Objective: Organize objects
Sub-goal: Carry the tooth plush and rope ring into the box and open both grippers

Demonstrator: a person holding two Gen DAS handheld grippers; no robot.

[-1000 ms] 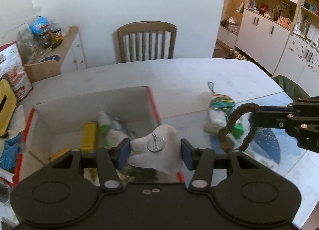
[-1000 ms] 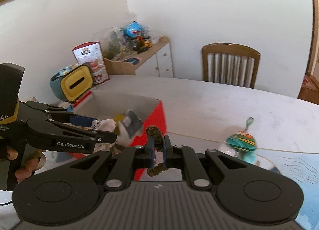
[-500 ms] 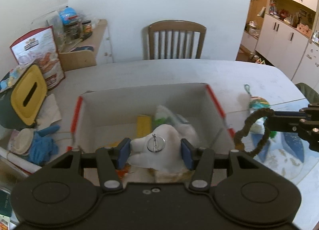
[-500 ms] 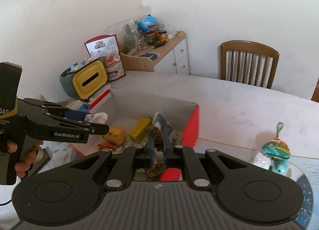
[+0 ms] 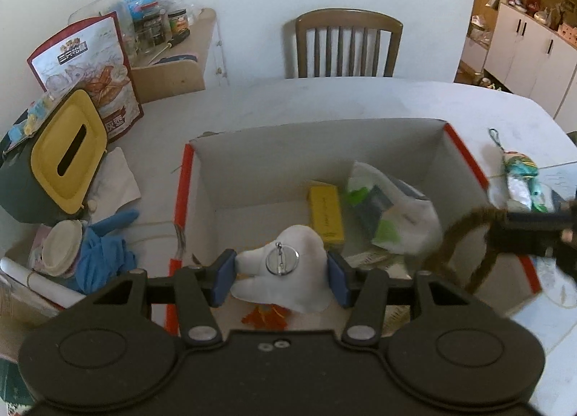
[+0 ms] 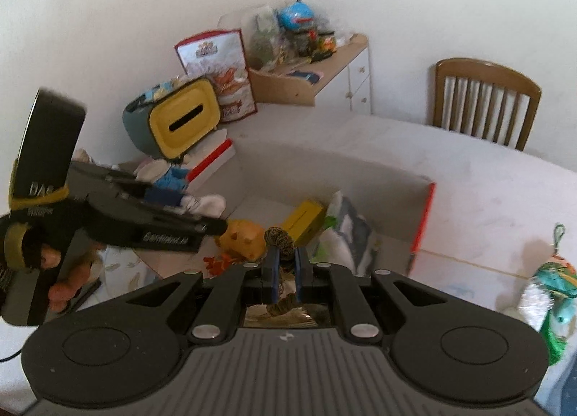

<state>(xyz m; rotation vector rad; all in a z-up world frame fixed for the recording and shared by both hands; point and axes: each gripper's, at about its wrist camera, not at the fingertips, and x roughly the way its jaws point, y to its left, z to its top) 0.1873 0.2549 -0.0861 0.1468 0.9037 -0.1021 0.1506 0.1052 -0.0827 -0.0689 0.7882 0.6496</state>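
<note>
**Two claws over the box, each with a load**

The left claw [image 5: 281,271] grips a white tooth plush [image 5: 285,275] between its blue pads, jaws set wide to the plush's width, and holds it above the near left part of the open box [image 5: 317,138]. That spot looks chosen for its bare floor: the yellow pack [image 5: 326,214] and the white bag [image 5: 393,206] fill the middle and right.

The right claw [image 6: 285,264] is closed almost fully on a brown bead loop [image 6: 279,237], a thin thing needing a narrow pinch. In the left view the loop hangs free over the box's near right corner, so it should drop inside rather than on the desk [image 5: 360,98].

Both loads seem ready for release. An orange toy [image 6: 245,235] lies in the box. A colourful pouch [image 5: 519,170] waits on the desk outside the right wall, likely the next pick. The tissue box [image 5: 61,152] and blue glove [image 5: 104,246] sit left, apart.
</note>
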